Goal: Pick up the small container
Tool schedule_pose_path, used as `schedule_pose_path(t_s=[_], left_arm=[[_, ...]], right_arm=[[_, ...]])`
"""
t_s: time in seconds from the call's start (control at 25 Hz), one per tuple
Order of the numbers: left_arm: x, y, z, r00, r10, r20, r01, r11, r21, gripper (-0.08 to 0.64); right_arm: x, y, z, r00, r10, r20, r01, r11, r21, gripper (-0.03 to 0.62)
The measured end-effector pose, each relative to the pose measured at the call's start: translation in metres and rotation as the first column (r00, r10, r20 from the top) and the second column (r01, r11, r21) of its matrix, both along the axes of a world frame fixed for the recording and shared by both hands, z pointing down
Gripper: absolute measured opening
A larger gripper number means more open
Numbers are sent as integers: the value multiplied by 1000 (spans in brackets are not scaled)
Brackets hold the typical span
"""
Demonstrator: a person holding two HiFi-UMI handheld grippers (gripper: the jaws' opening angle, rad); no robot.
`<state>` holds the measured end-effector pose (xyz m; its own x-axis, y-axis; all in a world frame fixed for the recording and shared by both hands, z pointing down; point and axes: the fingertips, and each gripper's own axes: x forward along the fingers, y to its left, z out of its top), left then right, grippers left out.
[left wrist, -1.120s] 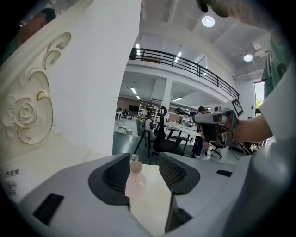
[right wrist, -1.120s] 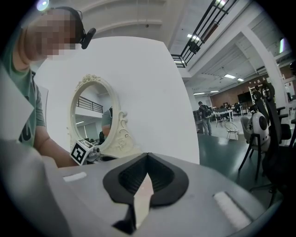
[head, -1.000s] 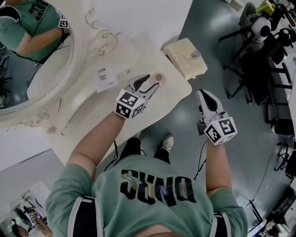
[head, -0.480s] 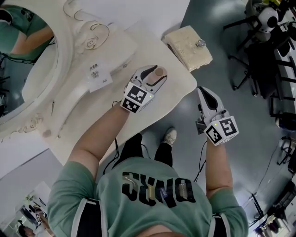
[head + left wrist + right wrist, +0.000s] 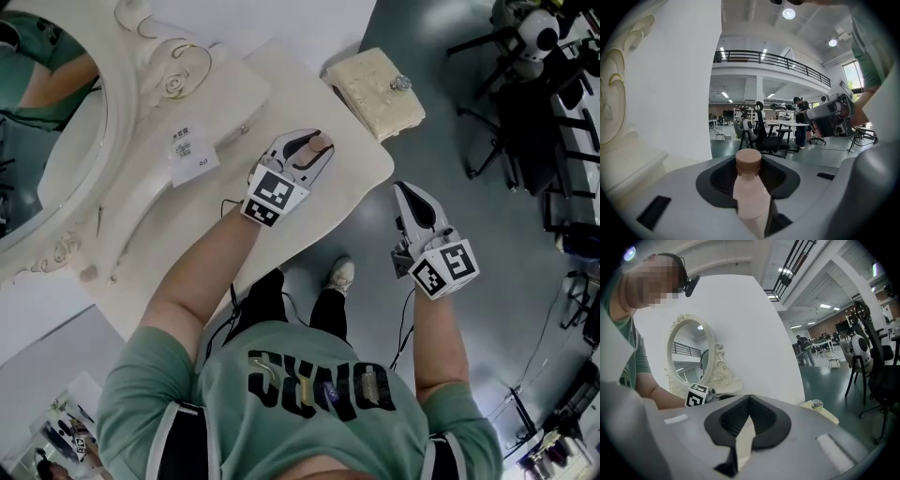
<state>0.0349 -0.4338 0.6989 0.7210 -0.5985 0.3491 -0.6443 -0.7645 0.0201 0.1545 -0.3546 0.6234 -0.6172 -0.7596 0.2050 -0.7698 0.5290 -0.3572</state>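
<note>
The small container (image 5: 322, 142) is a pale pink bottle with a brown cap, standing upright near the right edge of the cream table (image 5: 361, 178). My left gripper (image 5: 317, 148) reaches over the table with the bottle between its jaws. In the left gripper view the container (image 5: 751, 187) fills the gap between the jaws. The jaws of that left gripper (image 5: 750, 161) are closing, and their pads touch the bottle's sides. My right gripper (image 5: 410, 190) hangs beside the table over the floor, shut and empty. In the right gripper view the right gripper (image 5: 749, 397) points toward the table.
An ornate white oval mirror (image 5: 56, 141) stands at the table's left, with a white label card (image 5: 192, 150) in front of it. A cream padded box (image 5: 375, 80) with a metal knob lies at the far end. Black office chairs (image 5: 525, 84) stand at the right. The person's shoe (image 5: 342, 275) shows below the table.
The left gripper slid forward until the container stood between its jaws, and the jaws narrowed onto it. The right gripper barely moved.
</note>
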Motion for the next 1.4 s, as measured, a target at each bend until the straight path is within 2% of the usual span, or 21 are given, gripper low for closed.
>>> schedule_pose_path(t_s=[0.8, 1.2, 1.4], left_arm=[[-3, 23, -71, 1000, -8, -16, 8, 1000, 14, 140], [-4, 36, -131, 1000, 1, -18, 0, 999, 39, 140], [-3, 40, -172, 999, 12, -43, -10, 998, 61, 140]], right_arm=[[6, 16, -55, 1000, 5, -16, -4, 997, 72, 9], [5, 20, -104, 999, 0, -36, 4, 992, 128, 9], [8, 22, -135, 999, 2, -45, 6, 987, 162, 9]])
